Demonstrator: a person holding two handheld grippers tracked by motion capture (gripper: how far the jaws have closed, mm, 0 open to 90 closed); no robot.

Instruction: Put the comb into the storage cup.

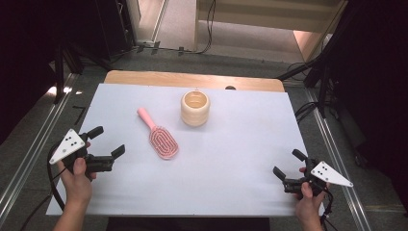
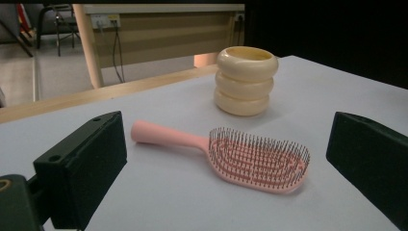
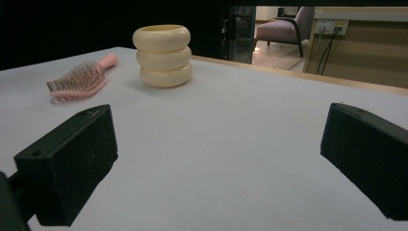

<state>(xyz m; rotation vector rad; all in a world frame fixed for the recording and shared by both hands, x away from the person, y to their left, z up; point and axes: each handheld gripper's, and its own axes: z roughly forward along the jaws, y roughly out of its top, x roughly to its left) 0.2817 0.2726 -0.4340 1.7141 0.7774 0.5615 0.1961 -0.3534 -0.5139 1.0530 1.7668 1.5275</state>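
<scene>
One pink hairbrush [image 1: 159, 136] and one cream cup [image 1: 195, 108] lie on the white table [image 1: 231, 159]; two hand-held grippers hover over its near corners. The hairbrush is smooth plastic with a round handle and an oval, slotted head set with fine dark bristles, bristles up; it rests left of centre, handle pointing far-left. The cup stands upright just to its far right, apart from it, and is shaped like three stacked rounded rings with a glossy surface. The left gripper [image 1: 107, 143] sits at the near left, jaws spread wide and empty, aimed at the hairbrush. The right gripper [image 1: 288, 164] sits at the near right, jaws likewise released, nothing between its blocky black pads [image 3: 67, 163].
</scene>
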